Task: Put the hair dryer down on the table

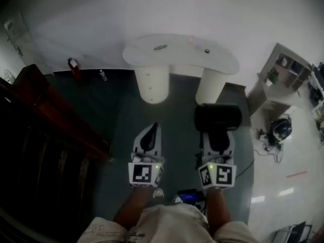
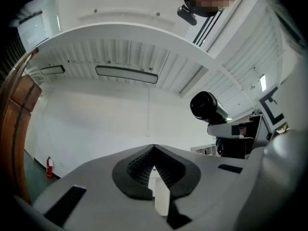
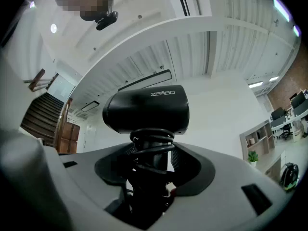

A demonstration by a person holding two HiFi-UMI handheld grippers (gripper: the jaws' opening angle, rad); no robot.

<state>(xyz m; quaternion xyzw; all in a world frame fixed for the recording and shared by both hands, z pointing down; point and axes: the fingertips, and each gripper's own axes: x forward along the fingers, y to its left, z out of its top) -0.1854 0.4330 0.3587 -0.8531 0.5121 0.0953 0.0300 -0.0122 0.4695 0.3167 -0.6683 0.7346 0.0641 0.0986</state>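
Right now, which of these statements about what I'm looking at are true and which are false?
1. The right gripper holds a black hair dryer. True.
2. The hair dryer already lies on the white table. False: it is in the gripper, not on the table.
3. The left gripper holds a cup. False: its jaws are shut with nothing between them.
4. A cord is wound round the hair dryer's handle. True.
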